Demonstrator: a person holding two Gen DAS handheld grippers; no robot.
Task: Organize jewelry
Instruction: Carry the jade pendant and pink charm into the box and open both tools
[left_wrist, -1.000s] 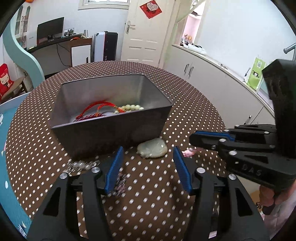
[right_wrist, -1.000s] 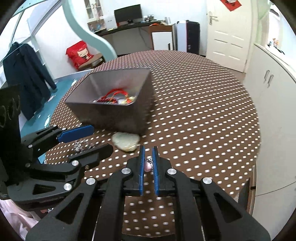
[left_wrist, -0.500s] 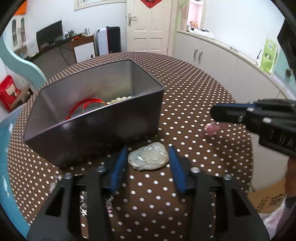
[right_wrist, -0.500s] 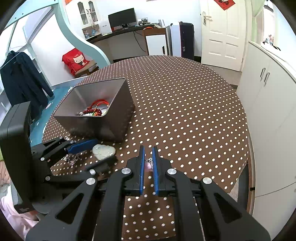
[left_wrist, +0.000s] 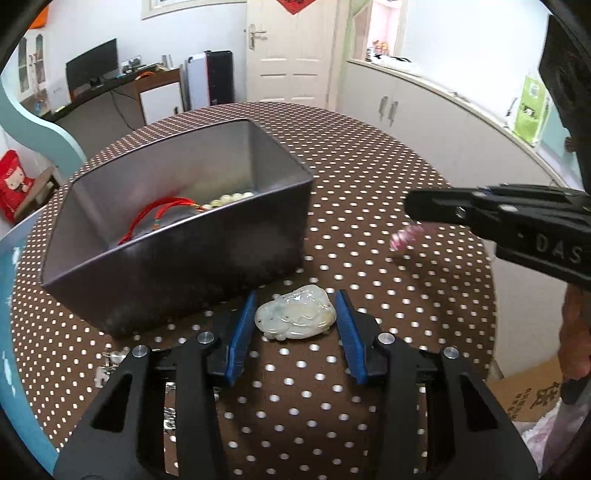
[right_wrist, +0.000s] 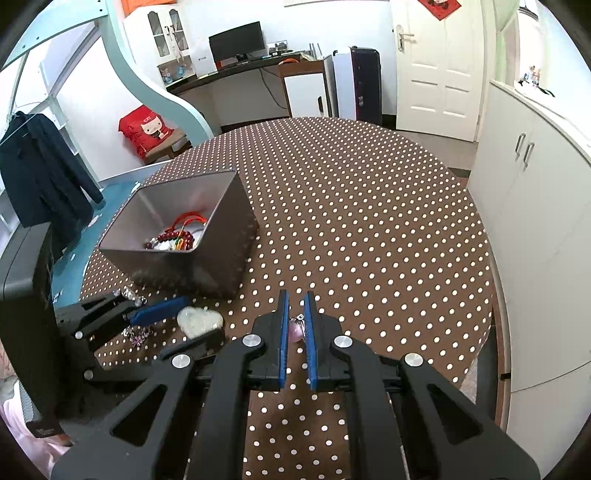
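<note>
Surface (right_wrist: 369, 206): your round surface wears a brown cloth with white dots; everything below sits on it.
Box (left_wrist: 177, 254): the grey metal box stands upright just beyond your left tool, holding a red cord (left_wrist: 162, 206), pale beads (left_wrist: 229, 197) and dark red beads (right_wrist: 170, 236).
Left hand-held gripper (left_wrist: 295, 321): yours is spread wide, a blue pad on either side of the jade pendant, with a gap showing on both sides, so nothing is clamped.
Right hand-held gripper (right_wrist: 295, 325): your pads are drawn nearly together on the pink pendant, lifted off the cloth to the right of the box.
Jade pendant (left_wrist: 295, 314): it lies flat on the cloth, just in front of the box wall.
Pink pendant (left_wrist: 404, 238): it hangs from your right tips; it looks blurred, so its shape is hard to make out.
Silver pieces (right_wrist: 129, 293): small shiny bits lie beside the left tool.
</note>
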